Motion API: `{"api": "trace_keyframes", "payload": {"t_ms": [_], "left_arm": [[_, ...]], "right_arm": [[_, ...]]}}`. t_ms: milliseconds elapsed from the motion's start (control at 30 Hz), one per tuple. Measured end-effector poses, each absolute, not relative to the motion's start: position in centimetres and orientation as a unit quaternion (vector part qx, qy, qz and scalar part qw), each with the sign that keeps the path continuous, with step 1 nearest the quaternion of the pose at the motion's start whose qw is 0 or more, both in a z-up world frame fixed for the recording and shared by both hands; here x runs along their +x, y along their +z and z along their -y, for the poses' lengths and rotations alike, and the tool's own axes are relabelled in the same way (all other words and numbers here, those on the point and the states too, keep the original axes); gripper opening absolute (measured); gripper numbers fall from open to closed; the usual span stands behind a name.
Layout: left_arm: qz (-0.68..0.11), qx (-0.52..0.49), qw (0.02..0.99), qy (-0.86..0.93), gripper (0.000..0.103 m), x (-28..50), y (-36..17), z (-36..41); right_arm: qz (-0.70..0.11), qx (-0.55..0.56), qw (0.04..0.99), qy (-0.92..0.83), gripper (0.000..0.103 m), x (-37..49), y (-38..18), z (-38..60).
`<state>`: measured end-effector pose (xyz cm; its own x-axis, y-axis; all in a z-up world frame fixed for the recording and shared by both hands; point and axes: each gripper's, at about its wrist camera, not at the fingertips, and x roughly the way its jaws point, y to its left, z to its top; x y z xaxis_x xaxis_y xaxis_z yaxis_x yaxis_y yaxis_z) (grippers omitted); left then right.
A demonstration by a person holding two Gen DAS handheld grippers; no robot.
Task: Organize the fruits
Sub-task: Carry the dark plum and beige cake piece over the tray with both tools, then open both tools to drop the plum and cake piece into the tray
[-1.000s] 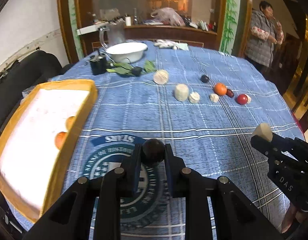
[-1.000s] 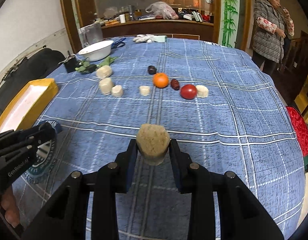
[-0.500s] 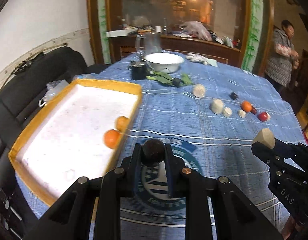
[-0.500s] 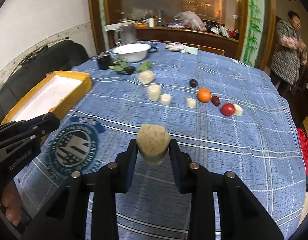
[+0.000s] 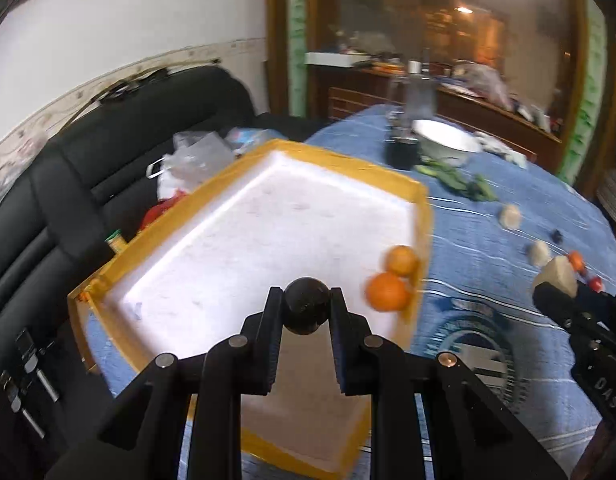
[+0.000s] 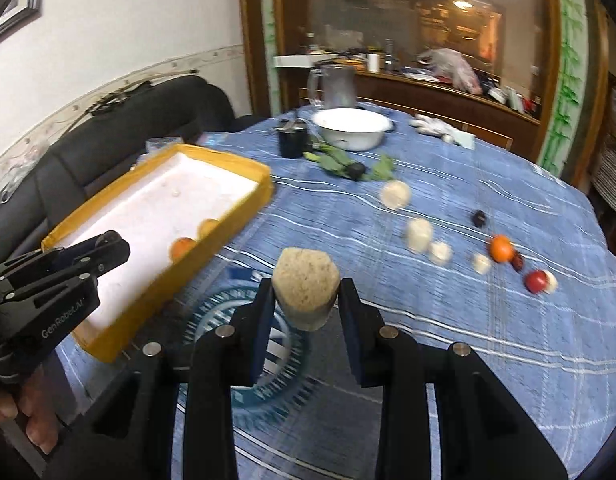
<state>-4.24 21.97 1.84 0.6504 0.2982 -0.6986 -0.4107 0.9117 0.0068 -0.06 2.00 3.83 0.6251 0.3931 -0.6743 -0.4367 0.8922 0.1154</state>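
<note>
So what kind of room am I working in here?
Likely a home dining room: a round table under a blue checked tablecloth, a black leather sofa beside it, and a cluttered wooden sideboard behind.

Left gripper (image 5: 306, 312) clamps a dark ball above the tray (image 5: 422, 216); right gripper (image 6: 306, 304), beside the tray, clamps a beige chunk.

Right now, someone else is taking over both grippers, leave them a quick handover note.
Left gripper is shut on a dark round fruit, over the yellow tray.
Right gripper is shut on a beige chunk, above the blue tablecloth.
Done: two oranges lie in the tray.
Left: drop both held pieces, then fetch the row of fruit on the cloth.
</note>
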Motion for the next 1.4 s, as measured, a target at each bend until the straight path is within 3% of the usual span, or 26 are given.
{"api": "trace_keyframes", "payload": {"t_ms": [700, 1400], "left_arm": [[-0.405, -0.092, 0.870, 0.265, 0.021, -1.9, -0.4, -29.2], [-0.399, -0.101, 0.873, 0.261, 0.024, -1.3, -0.9, -29.3]], "right_arm": [[-0.389, -0.042, 0.862, 0.322, 0.035, 7.8, 1.8, -16.7], [-0.416, -0.052, 0.853, 0.311, 0.035, 11.7, -0.9, -19.4]]}}
